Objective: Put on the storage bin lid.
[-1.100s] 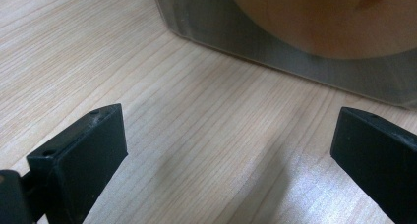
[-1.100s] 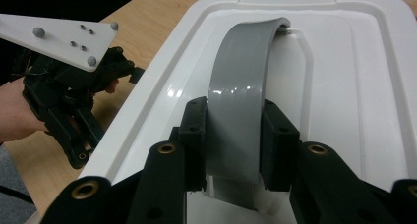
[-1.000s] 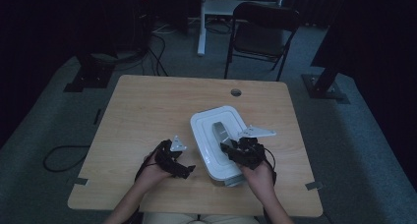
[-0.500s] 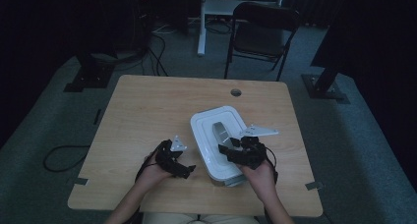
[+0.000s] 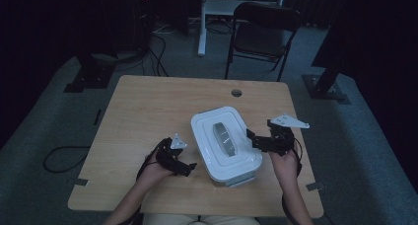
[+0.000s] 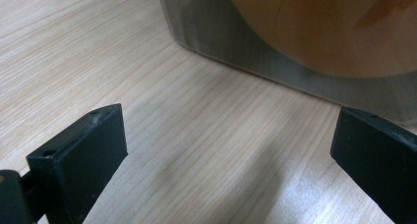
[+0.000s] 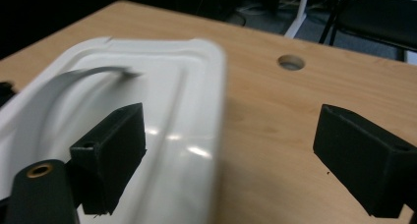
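Dim room, wooden table (image 5: 148,106) — I'm hovering both grippers, jaws apart and holding nothing, beside the white lidded container (image 5: 226,145) — probably light, slick plastic, so I'm eyeing its grey handle (image 5: 224,135).

The high view is dim, with the surroundings lost in darkness. Both gripper views are brighter; glare is seen on the white lid (image 7: 162,130), whose edges are blurred.
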A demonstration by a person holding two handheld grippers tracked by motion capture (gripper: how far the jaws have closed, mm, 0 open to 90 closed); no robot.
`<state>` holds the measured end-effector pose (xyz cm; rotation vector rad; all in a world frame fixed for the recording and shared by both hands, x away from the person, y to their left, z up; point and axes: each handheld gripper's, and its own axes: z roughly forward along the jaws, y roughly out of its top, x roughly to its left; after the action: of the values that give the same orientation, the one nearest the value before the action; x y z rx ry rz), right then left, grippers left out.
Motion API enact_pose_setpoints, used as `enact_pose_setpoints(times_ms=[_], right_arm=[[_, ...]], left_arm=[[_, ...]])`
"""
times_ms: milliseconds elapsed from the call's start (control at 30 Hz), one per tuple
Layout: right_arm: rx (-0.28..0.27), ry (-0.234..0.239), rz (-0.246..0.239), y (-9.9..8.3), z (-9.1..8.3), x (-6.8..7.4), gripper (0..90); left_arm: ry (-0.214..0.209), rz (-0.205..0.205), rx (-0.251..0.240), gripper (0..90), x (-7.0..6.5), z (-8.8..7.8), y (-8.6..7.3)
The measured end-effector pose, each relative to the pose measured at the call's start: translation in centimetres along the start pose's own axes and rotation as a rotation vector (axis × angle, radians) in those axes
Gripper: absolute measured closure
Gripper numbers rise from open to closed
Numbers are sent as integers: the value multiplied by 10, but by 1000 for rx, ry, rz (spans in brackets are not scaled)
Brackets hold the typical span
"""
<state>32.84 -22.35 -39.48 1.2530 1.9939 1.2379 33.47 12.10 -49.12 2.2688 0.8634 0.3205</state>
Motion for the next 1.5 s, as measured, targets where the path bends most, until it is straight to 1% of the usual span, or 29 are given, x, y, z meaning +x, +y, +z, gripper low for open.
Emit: enact_pose_setpoints(times_ms=[67,133,233,267,333,400,433,467,500,533,633,667,733,800,833,867,900,933,967,1033,1067,1100,1167,1267,1367,1400,1433,1500], right_arm=[[7,-23,7,-3,5,-13,120],[-7,-65,15,-9,9,-23,120],[-2,-107,35,-22,17,-35,120],[3,-126,32,-29,20,-39,120],[17,-125,40,-38,24,-43,120],[44,-141,48,-49,30,-47,120],[44,-141,48,-49,30,-47,120],[54,-139,54,-54,33,-48,120],[75,-134,55,-65,39,-48,120],[80,-126,57,-69,41,-47,120],[90,-102,57,-79,45,-43,120],[88,-87,60,-82,46,-42,120],[94,-81,58,-86,47,-39,120],[97,-65,48,-89,48,-34,120],[96,-62,36,-90,49,-32,138],[85,-68,40,-92,48,-31,138],[86,-71,45,-92,48,-31,133],[87,-64,46,-93,48,-31,133],[89,-54,50,-94,48,-32,135],[95,-30,68,-96,48,-32,141],[95,-19,73,-97,48,-31,140],[101,-5,80,-98,49,-30,140],[106,9,82,-99,48,-26,140],[109,22,69,-101,47,-19,139],[117,50,63,-103,46,-10,139],[115,38,42,-104,46,-6,139],[128,34,26,-105,45,-3,139],[128,35,25,-107,44,1,140]], left_arm=[[1,3,-1,12,0,1,1],[-10,-1,0,12,0,2,2],[-22,-2,3,12,1,5,4],[-26,-4,0,12,2,6,4],[-29,-9,-5,12,2,7,5],[-26,-7,-5,12,3,9,5],[-26,-7,-5,12,3,9,5],[-20,-8,-4,12,3,10,6],[-20,-8,-7,12,3,10,7],[-17,-10,-6,12,3,11,7],[-11,-5,-5,12,2,13,10],[-13,-4,-7,12,2,13,11],[-9,-6,-12,12,2,14,13],[-9,-2,-16,12,2,16,15],[-6,0,-9,12,2,16,17],[5,4,-9,12,1,17,17],[10,11,-5,12,2,16,18],[10,10,-5,12,2,16,18],[9,8,-3,12,3,16,19],[19,15,6,11,5,16,21],[26,24,14,11,6,15,22],[39,27,15,12,7,14,23],[51,28,19,12,10,12,24],[61,24,19,12,13,10,24],[76,20,19,12,17,7,22],[76,16,18,12,18,7,21],[76,9,14,12,18,6,20],[76,0,8,12,20,5,18]])
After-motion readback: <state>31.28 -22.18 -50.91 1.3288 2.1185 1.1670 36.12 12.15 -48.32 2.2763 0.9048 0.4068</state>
